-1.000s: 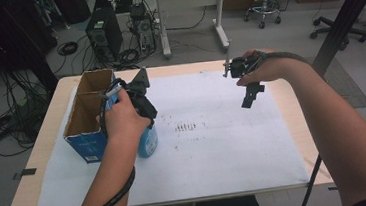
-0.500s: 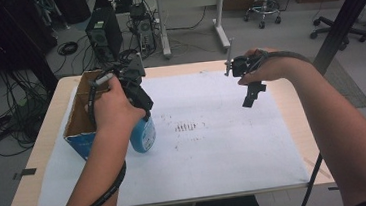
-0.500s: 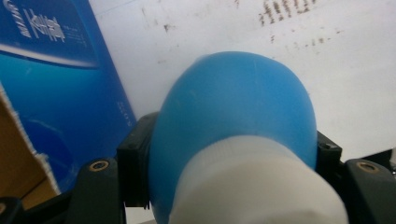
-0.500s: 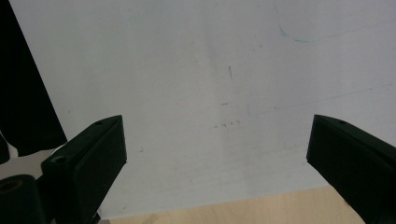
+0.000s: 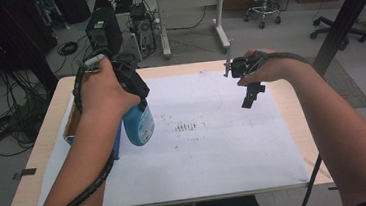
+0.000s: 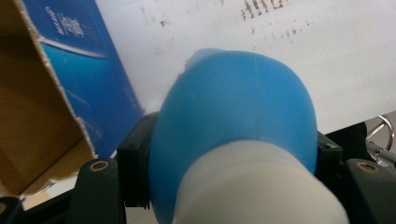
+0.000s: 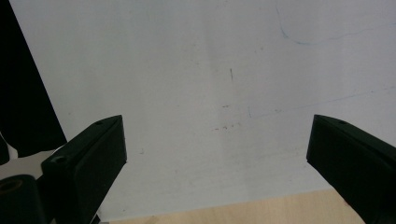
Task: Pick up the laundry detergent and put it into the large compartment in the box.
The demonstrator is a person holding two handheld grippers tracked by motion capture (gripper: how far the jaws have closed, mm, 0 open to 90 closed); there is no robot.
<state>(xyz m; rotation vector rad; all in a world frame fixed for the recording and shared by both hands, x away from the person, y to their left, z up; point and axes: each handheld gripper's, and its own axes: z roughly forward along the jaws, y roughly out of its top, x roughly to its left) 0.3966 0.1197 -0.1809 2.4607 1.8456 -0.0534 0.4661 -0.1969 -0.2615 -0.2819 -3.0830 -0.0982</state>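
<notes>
On the left side of the tabletop, the left gripper has its fingers closed on a blue bottle, one finger pressing each side of the blue body just below its white neck, as the left gripper view shows. The bottle hangs from the fingers, clear of the white paper sheet that covers most of the tabletop, with its base pointing down toward the sheet. Just left of the bottle stands an open blue cardboard box, brown inside, partly hidden behind the left forearm. Dark smudges mark the sheet near its middle, right of the bottle. Farther off and to the right, the right gripper hangs above the sheet, well apart from the bottle, its fingers spread wide with nothing between them.
</notes>
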